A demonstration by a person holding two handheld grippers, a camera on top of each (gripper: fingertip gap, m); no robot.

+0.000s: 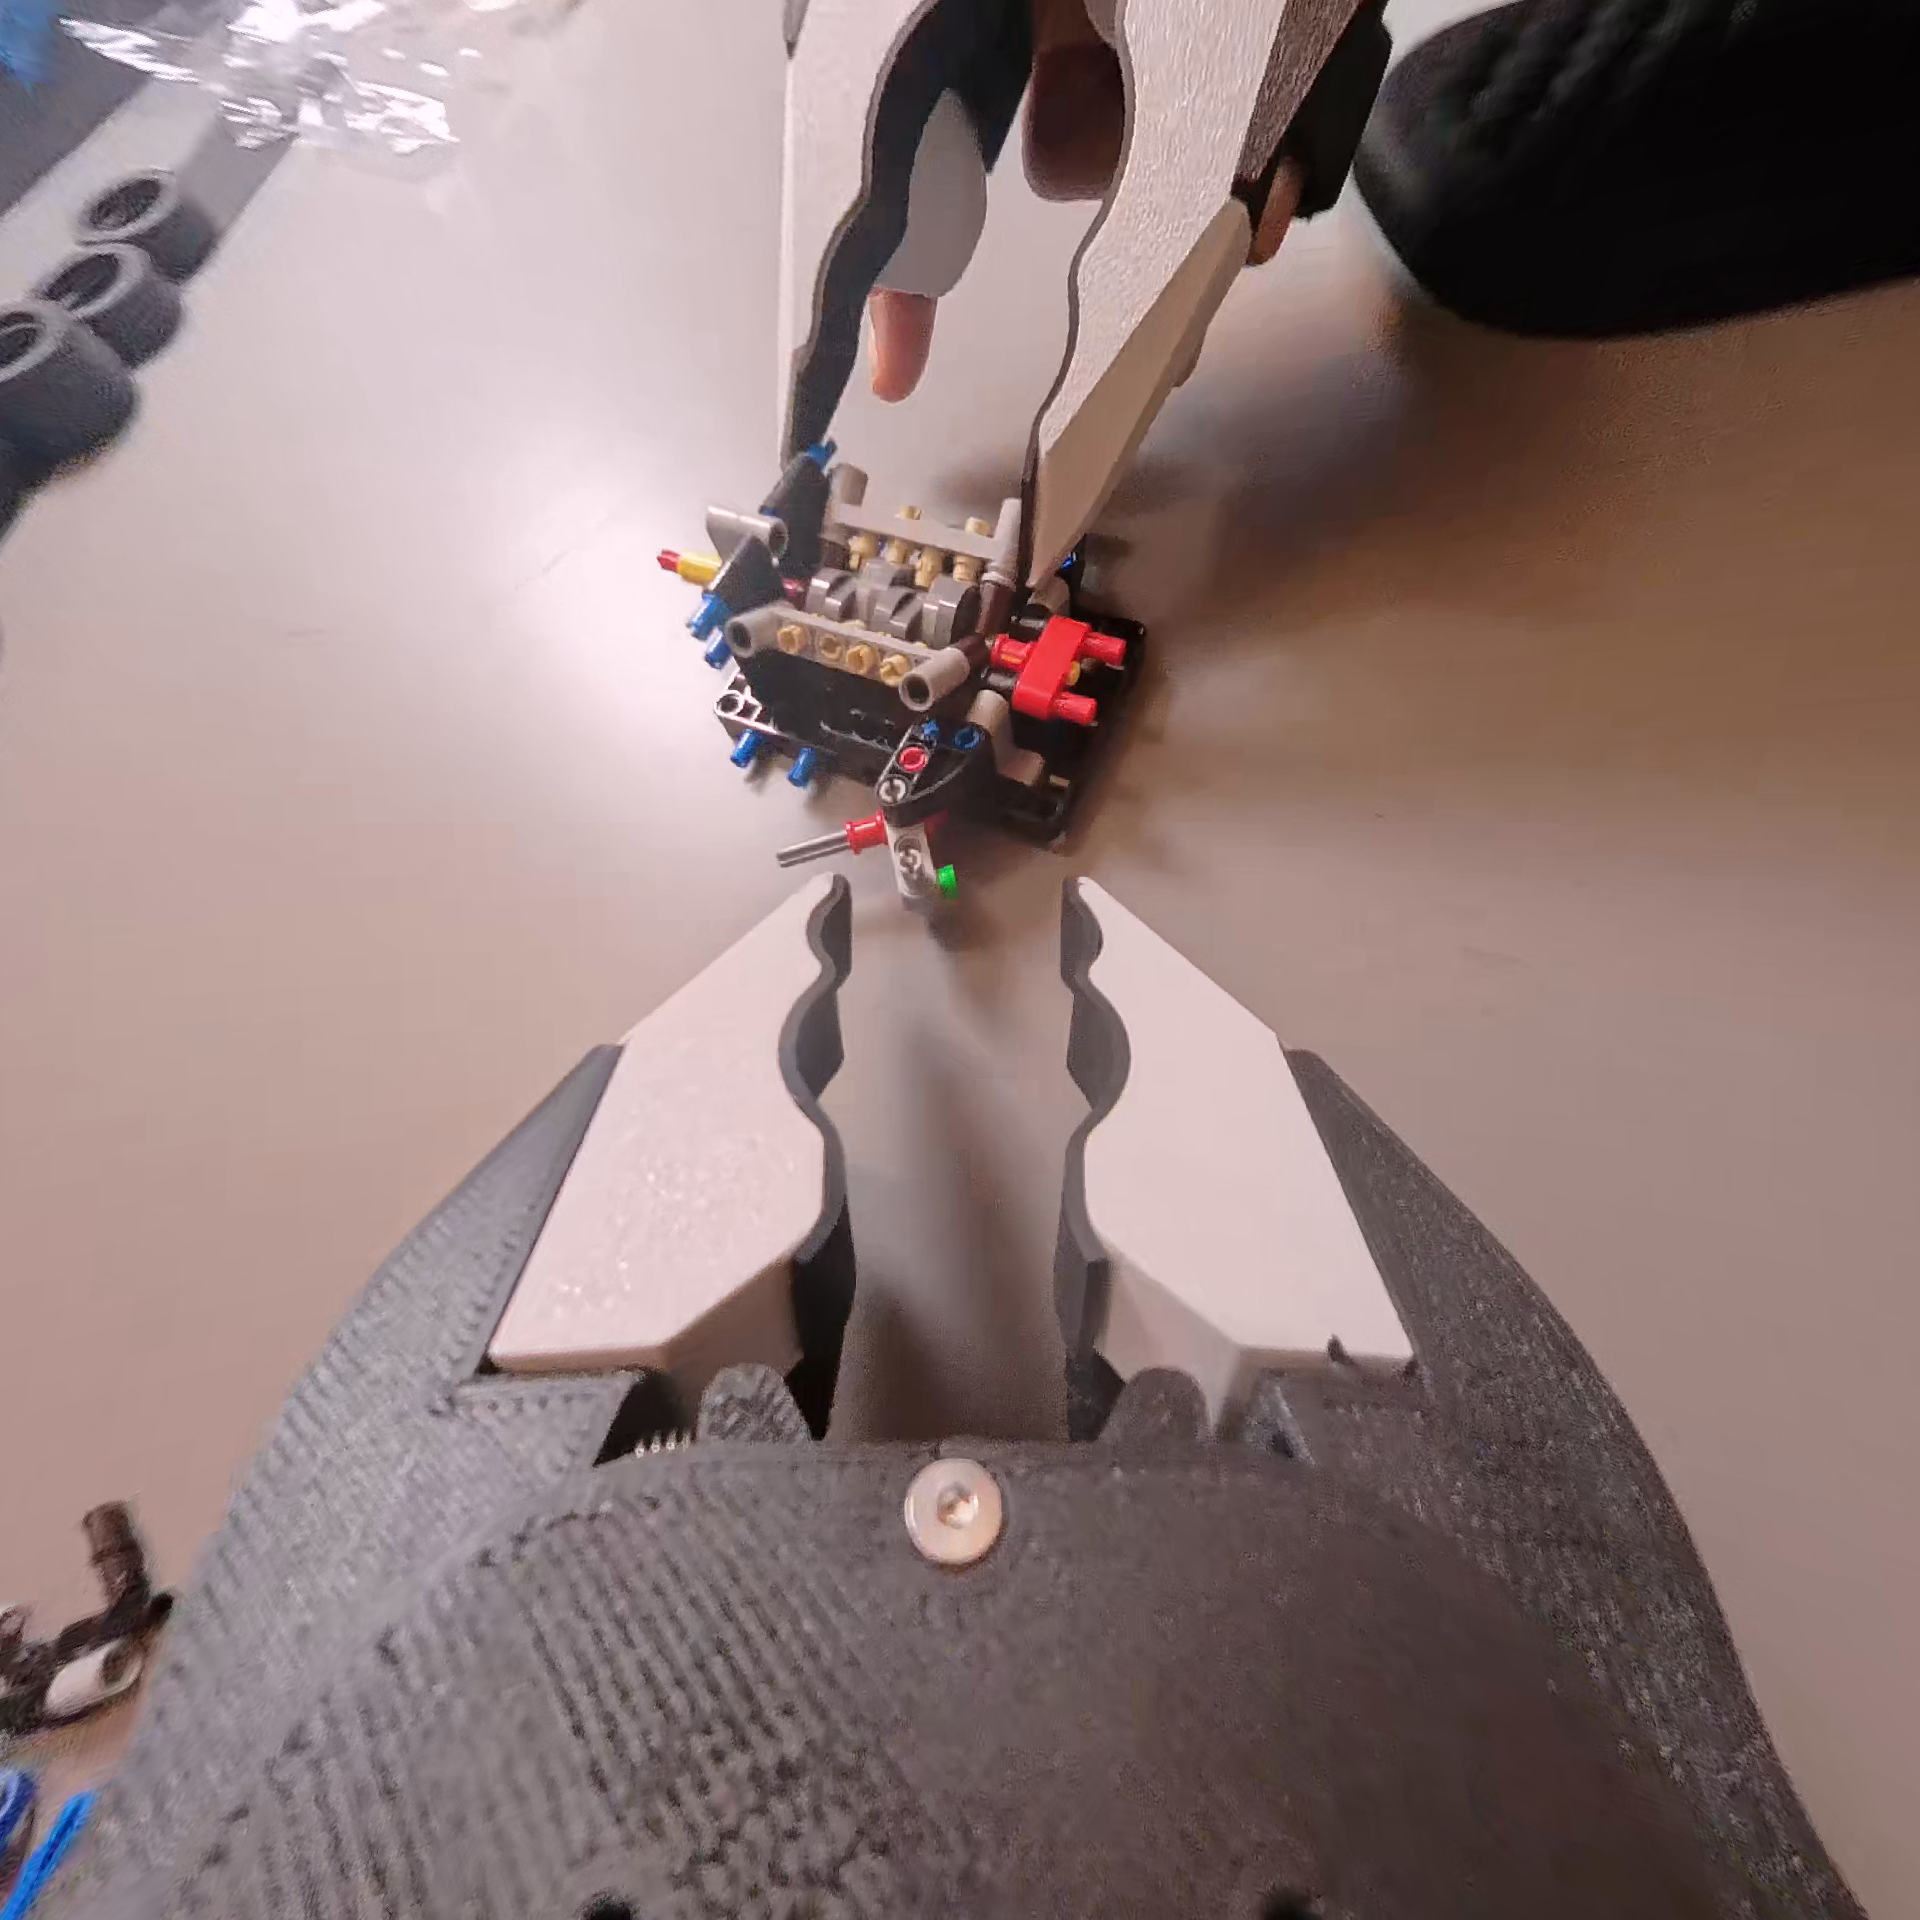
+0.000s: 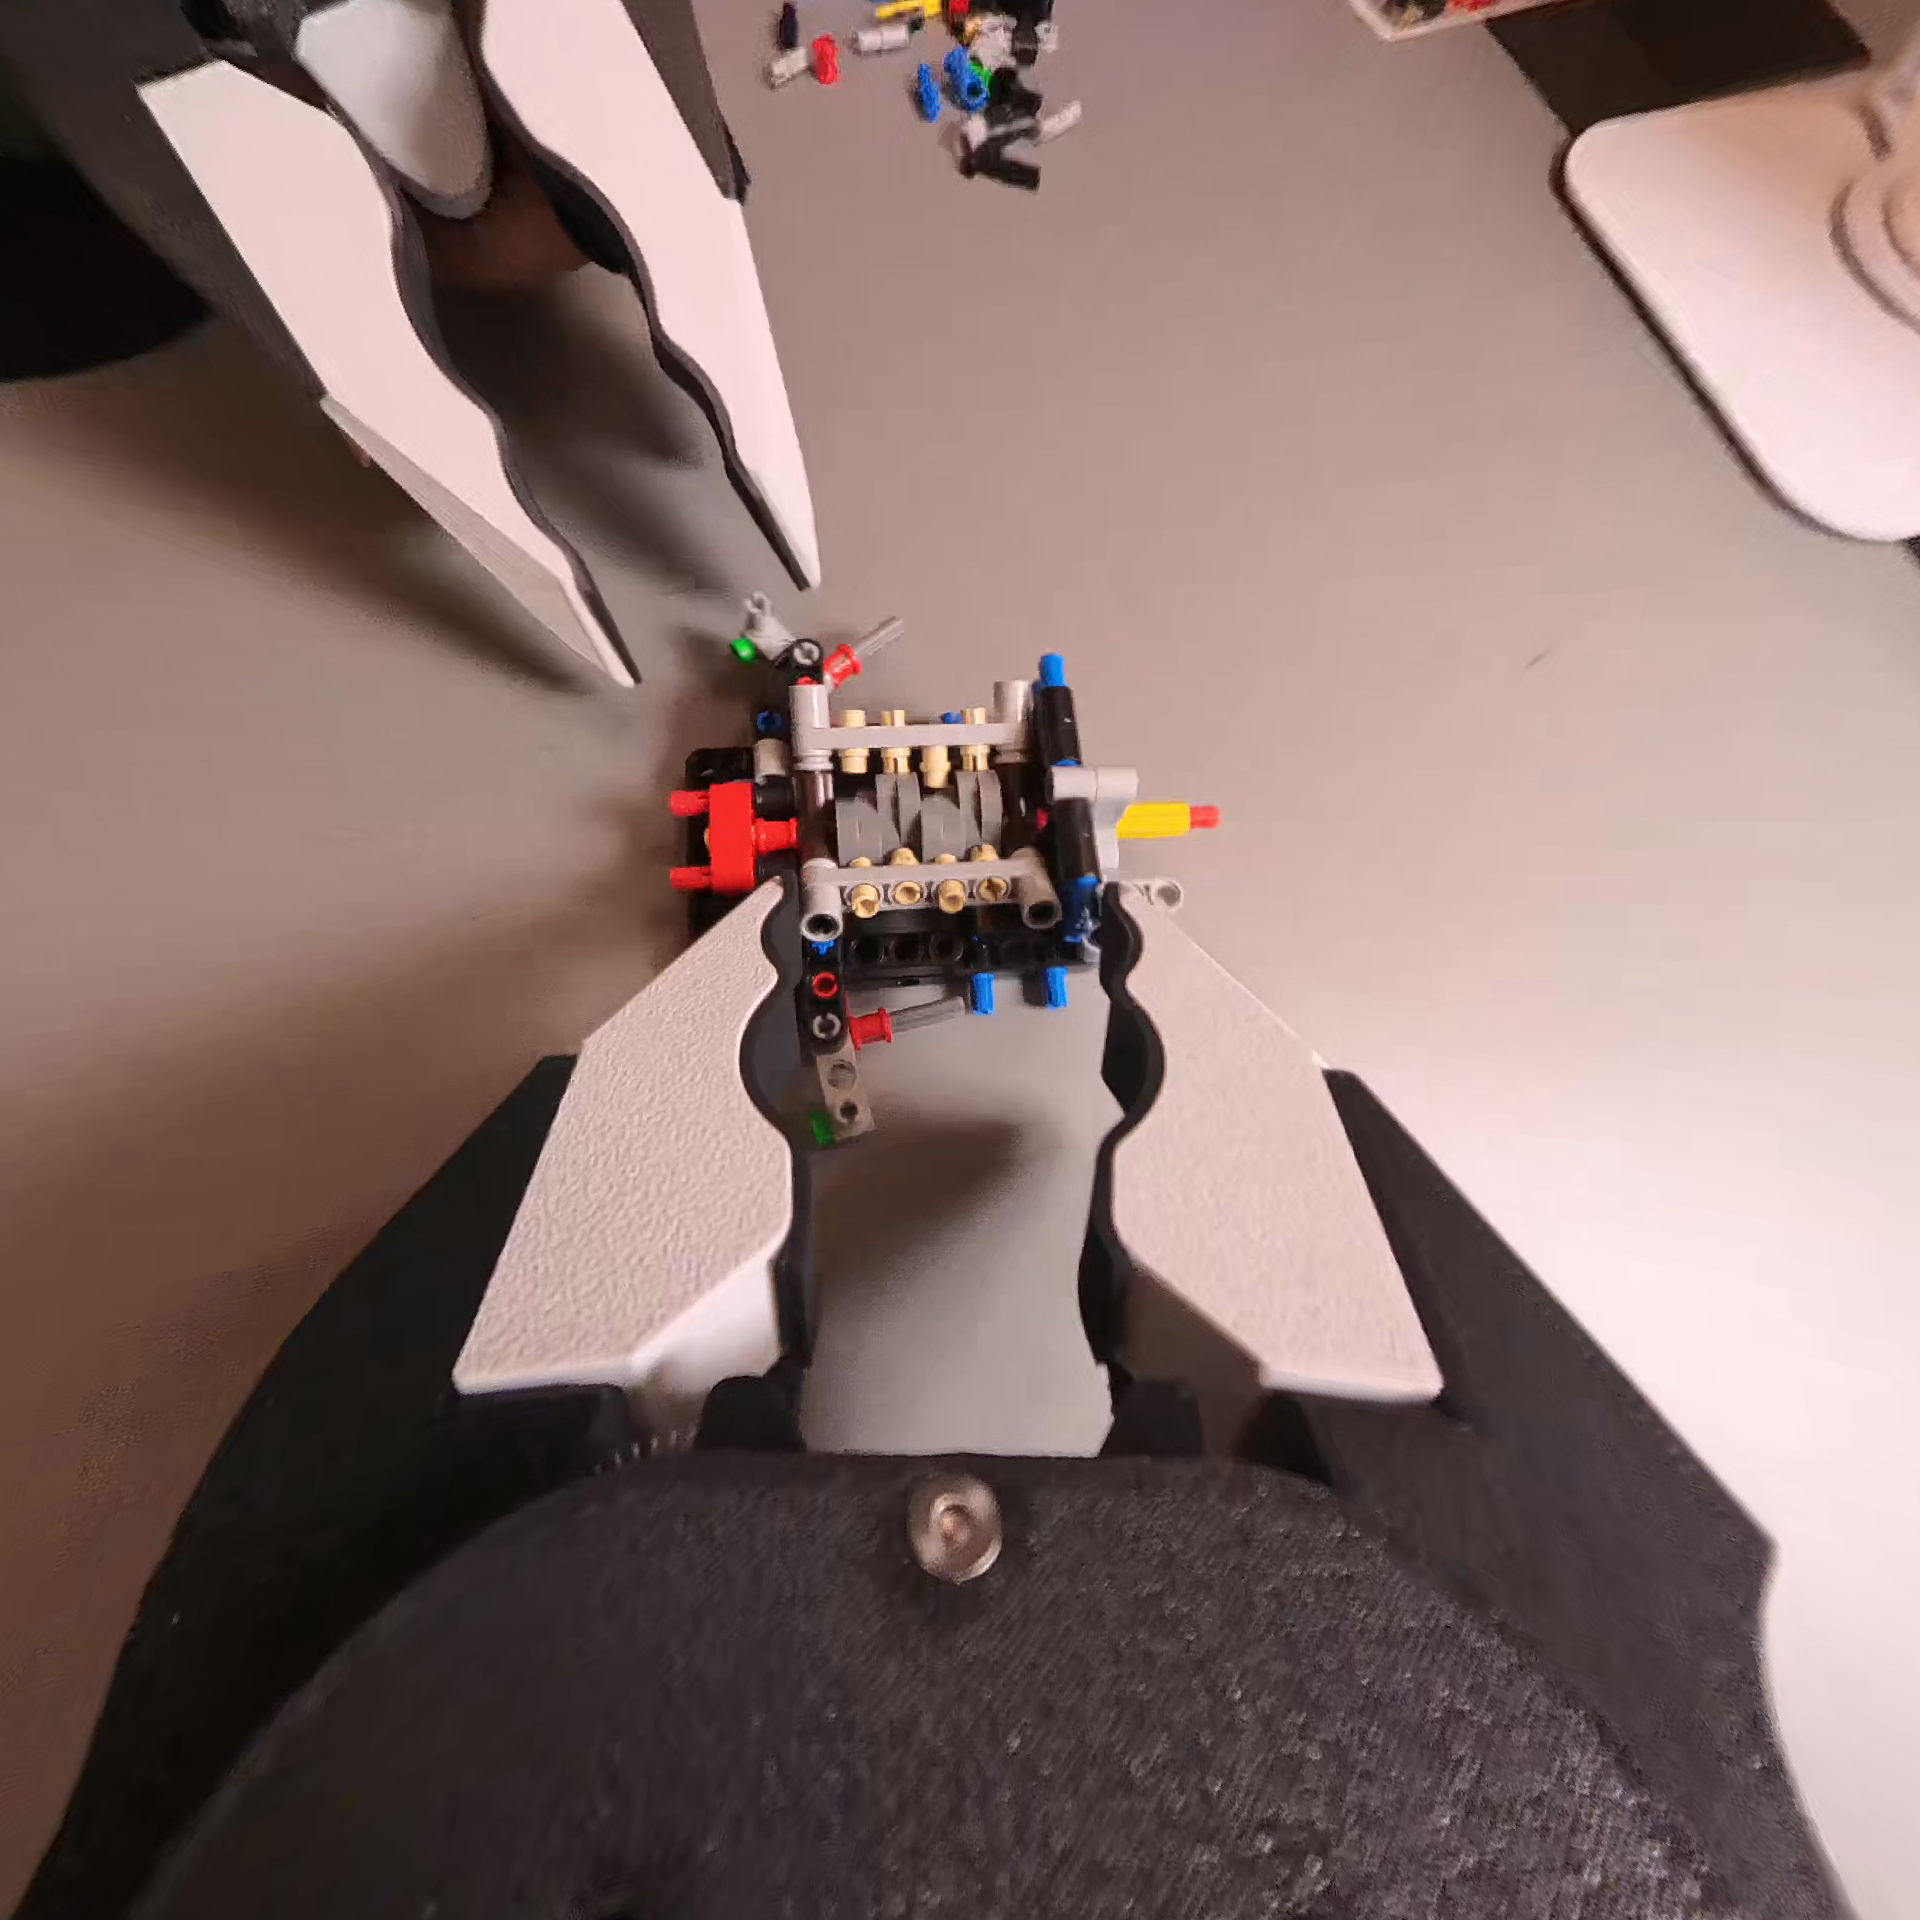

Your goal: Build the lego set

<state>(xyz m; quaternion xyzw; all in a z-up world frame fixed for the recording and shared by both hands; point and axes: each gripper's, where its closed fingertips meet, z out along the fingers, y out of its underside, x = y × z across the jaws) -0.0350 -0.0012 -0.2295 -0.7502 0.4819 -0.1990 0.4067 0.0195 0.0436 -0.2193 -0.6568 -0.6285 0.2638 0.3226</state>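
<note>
The half-built lego model (image 2: pixel 925 842) sits on the table (image 2: pixel 1351 623) between the right gripper's (image 2: pixel 940 904) wide-apart tips, so squeeze slowly to hold it steady while the left gripper (image 1: pixel 951 894), empty and apart at 11 o'clock, comes closer

One partly built lego assembly (image 2: pixel 925 831) lies on the table. Left of it: three black tyres (image 1: pixel 94 281). Beyond it: one pile of loose parts (image 2: pixel 966 73).
</note>
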